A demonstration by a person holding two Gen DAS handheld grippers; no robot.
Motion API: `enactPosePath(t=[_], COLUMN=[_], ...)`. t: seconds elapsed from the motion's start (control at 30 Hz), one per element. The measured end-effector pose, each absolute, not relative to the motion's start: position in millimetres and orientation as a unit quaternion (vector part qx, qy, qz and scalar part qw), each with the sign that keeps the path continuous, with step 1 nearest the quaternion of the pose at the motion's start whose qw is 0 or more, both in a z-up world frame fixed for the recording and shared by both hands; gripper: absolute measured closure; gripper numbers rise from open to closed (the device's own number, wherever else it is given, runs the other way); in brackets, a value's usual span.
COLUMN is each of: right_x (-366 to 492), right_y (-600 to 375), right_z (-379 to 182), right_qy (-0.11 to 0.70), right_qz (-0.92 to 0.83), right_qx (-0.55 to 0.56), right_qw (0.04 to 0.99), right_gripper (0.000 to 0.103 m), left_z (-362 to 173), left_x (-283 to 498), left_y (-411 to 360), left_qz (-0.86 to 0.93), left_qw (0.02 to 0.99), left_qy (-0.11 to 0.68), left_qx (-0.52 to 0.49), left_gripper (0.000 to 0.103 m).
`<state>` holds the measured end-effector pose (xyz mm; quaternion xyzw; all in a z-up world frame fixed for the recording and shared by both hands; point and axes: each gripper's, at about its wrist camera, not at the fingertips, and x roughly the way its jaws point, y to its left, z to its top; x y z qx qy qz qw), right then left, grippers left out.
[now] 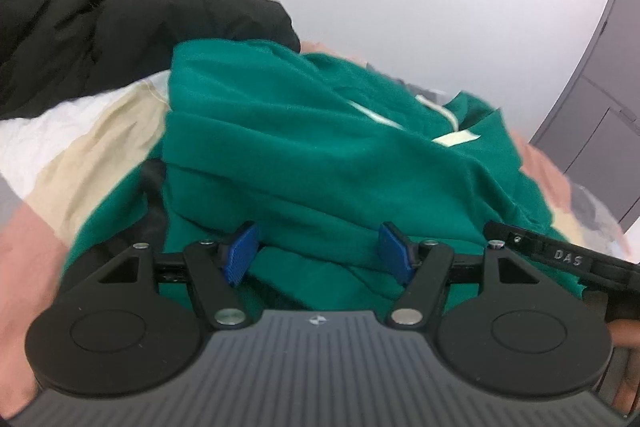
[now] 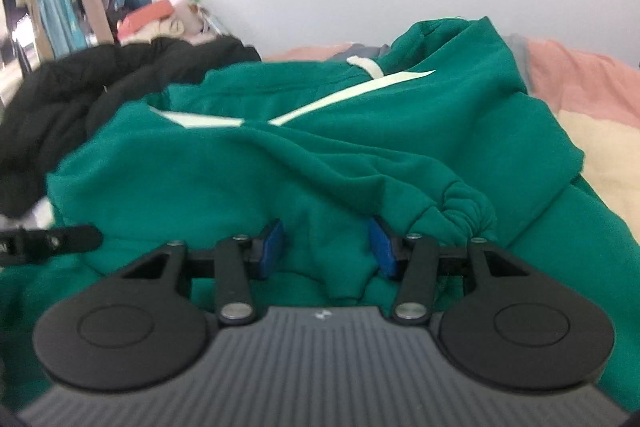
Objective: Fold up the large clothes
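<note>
**A:** Left gripper (image 1: 318, 251): blue pads wide apart, a fold of the green hoodie (image 1: 304, 147) running across the gap. Pads don't look to be pressing it. Reads as open over the cloth, not a grip.

**B:** Right gripper (image 2: 326, 247): narrower gap, a bunched ridge of hoodie between the pads. Can't tell if they actually pinch it or just straddle it. Gathered cuff (image 2: 466, 215) sits just beside the right-hand pad.

**A:** Where's the garment overall?

**B:** Heaped on the bed, on the pink and cream bedding (image 2: 592, 131). Black puffer jacket (image 2: 80, 99) touches its far left side. Partly folded on itself, layers stacked, white drawstring (image 2: 366, 67) and white stripe (image 2: 352, 95) on top.

**A:** Orientation?

**B:** Hood end is away from both cameras, near the wall; bottom edge is likely nearest us. I'd put the long axis running away from the grippers, but it's crumpled, so low confidence.

**A:** Risks?

**B:** Thick fleece, several layers. Close here and one side could grab one layer, the other three; the fold would skew. The cuff could get caught in the right pinch and drag the sleeve out. The heap could also snag the jacket if pulled left.
</note>
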<state>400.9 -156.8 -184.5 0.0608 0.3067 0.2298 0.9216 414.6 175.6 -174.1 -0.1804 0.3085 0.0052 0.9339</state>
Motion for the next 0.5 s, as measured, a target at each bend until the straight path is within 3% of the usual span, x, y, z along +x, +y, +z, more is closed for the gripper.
enactPosePath(t=[0.33, 0.5], right_x=[351, 331], right_y=[-204, -249], right_z=[-120, -98], right_qy=[0.324, 0.358], right_qz=[0.256, 0.256], right_qx=[0.05, 0.036], right_qw=[0.91, 0.897], right_gripper=[0.052, 0.053], left_z=[-135, -129], left_x=[339, 310], left_y=[185, 196], left_qz=[0.02, 0.027], left_qw=[0.931, 0.918], left_qy=[0.31, 0.349], left_qx=[-0.189, -0.185], left_gripper=[0.031, 0.031])
